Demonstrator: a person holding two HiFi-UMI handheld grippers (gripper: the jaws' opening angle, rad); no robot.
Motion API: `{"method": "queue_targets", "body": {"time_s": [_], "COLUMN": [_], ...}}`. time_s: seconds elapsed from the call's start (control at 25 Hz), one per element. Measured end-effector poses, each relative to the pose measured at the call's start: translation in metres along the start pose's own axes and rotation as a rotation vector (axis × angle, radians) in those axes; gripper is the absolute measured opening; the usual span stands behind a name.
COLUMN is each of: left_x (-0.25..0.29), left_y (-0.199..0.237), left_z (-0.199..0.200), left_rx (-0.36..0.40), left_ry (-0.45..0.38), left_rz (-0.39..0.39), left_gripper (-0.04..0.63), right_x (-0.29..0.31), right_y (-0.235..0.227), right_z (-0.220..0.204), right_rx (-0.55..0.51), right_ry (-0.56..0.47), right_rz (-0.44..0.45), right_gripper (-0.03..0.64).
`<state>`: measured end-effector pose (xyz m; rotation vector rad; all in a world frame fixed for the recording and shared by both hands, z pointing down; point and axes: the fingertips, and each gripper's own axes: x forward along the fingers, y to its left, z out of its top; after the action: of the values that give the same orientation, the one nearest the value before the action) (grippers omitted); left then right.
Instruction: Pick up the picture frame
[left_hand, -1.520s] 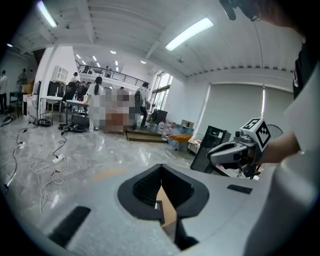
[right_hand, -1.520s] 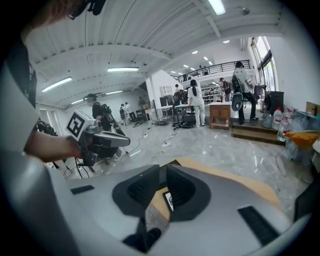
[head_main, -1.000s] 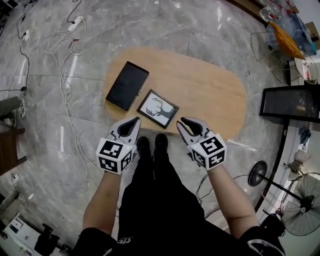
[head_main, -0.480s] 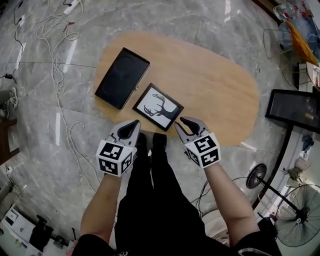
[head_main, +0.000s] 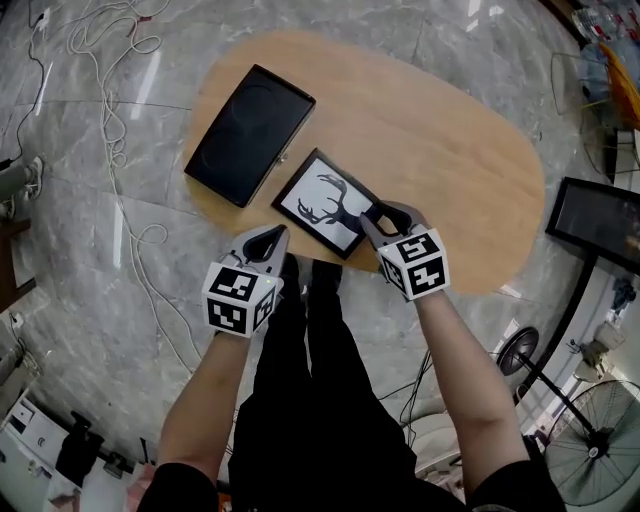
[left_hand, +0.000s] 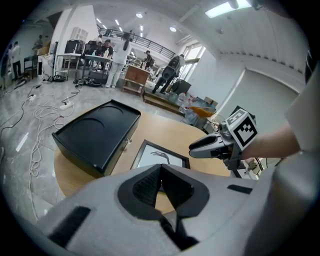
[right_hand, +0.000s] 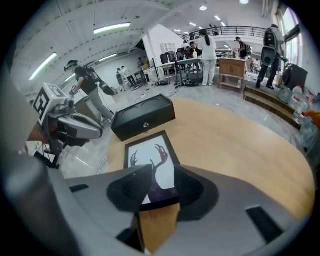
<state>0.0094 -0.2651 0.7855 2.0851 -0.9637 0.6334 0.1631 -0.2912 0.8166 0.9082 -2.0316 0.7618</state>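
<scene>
Black-framed antler picture (head_main: 328, 203) flat near the oval wooden tabletop's (head_main: 450, 170) near edge, right hand-held gripper (head_main: 390, 213) just opening, spread over its near end, left hand-held gripper (head_main: 271, 239) pressed together, empty.

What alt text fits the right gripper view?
The right gripper, jaws open and just widened, brackets the near edge of a deer-print picture frame lying flat on a wooden table, not yet gripped. Behind the frame sits a closed black box; the left gripper hovers at the left.
</scene>
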Motion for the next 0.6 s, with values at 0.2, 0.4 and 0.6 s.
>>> {"method": "queue_targets", "body": {"time_s": [0.2,0.4,0.6], "left_x": [0.017,0.029,0.028], "left_y": [0.006,0.012,0.015], "left_z": [-0.009,-0.011,-0.013], "left_rx": [-0.004,-0.034,-0.040], "left_ry": [0.014,0.009,0.012], "left_rz": [0.002,0.018,0.022], "left_gripper": [0.011,0.011,0.011], "right_x": [0.023,0.042,0.056], "right_y": [-0.015,-0.022,-0.022], "right_z": [-0.014,-0.018,-0.017], "right_rx": [-0.049,-0.158,-0.242], "right_ry": [0.064,0.143,0.218], "right_rz": [-0.023,-0.008,0.005], "right_gripper": [0.142,0.138,0.126]}}
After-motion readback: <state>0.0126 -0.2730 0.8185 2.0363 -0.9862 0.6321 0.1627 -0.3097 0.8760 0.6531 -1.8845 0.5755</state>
